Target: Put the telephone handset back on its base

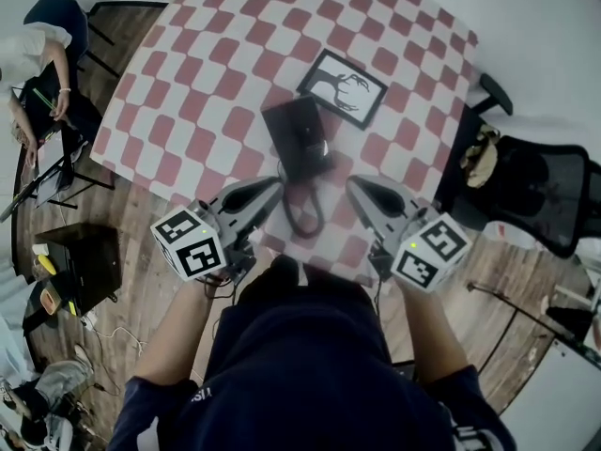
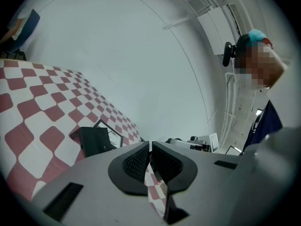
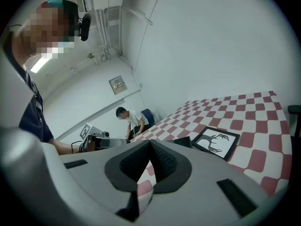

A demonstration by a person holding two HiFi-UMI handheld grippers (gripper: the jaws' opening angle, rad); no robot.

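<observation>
A black telephone [image 1: 299, 139] lies near the middle of the red-and-white checked table [image 1: 188, 92]. Its dark cord [image 1: 305, 216] loops toward the near edge. I cannot tell whether the handset rests on the base. Both grippers hover over the near edge, short of the phone. My left gripper [image 1: 274, 188] sits left of the cord and my right gripper [image 1: 353, 188] sits right of it. The left gripper view shows the left gripper [image 2: 150, 146] with pads together and nothing between them, and the phone [image 2: 94, 140] ahead on the left. The right gripper [image 3: 150, 143] looks the same, with the phone [image 3: 182, 141] beyond it.
A framed black-and-white tree picture [image 1: 342, 87] lies just beyond the phone on the right. A black office chair [image 1: 540, 191] stands at the table's right. A seated person [image 1: 38, 73] is off the left corner. A dark box [image 1: 84, 261] sits on the floor at the left.
</observation>
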